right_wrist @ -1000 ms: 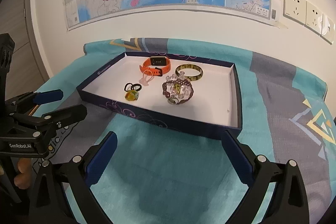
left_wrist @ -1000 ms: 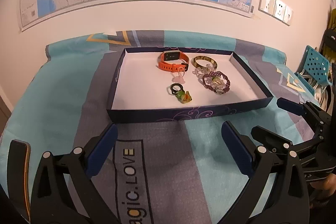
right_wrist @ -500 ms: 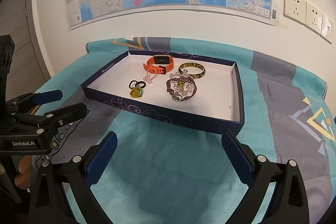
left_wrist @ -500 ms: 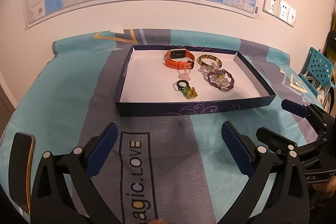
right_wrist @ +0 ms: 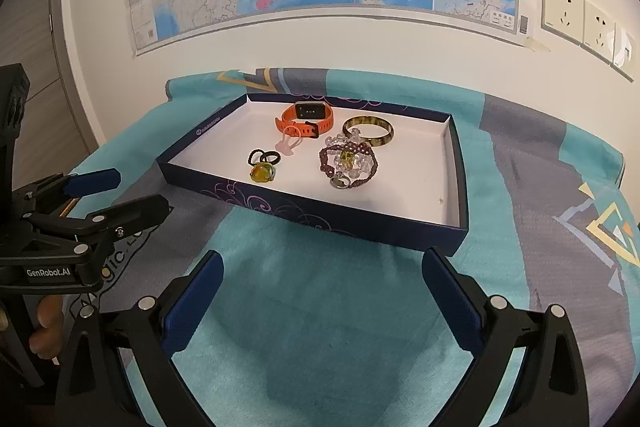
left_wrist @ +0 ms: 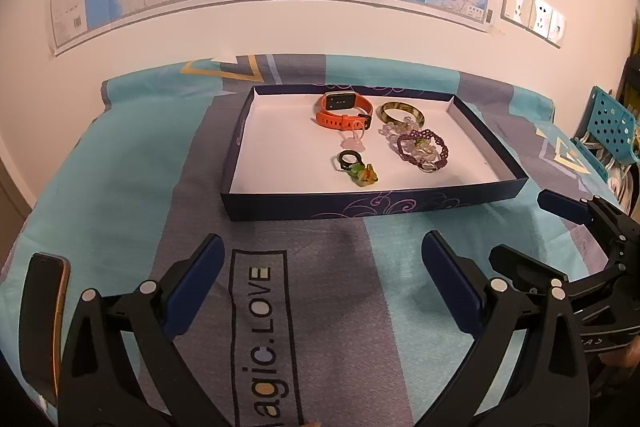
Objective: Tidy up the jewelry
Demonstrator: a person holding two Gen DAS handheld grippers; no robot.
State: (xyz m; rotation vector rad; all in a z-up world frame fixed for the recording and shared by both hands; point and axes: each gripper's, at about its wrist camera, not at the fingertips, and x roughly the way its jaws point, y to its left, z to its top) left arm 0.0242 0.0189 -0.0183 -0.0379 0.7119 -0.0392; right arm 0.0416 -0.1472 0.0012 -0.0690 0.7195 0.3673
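- Both grippers, left gripper (left_wrist: 322,275) and right gripper (right_wrist: 322,291), stand with fingers spread wide, holding nothing, short of the tray (left_wrist: 360,205).
- Inside the tray: green ring (left_wrist: 364,175), purple bead bracelet (left_wrist: 422,150), orange watch (left_wrist: 344,110) farthest.

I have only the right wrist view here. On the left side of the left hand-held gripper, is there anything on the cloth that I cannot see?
Observer: Yes. A dark flat object with an orange edge, perhaps a phone, is just left of the left hand-held gripper.
Operator: And past the right end of the tray?
Observer: Beyond the tray and the edge of the cloth there is a blue plastic object with round holes.
Operator: What is printed under the left hand-held gripper?
Observer: The grey stripe reads "agic.LOVE". The jaws are open above it and hold nothing.
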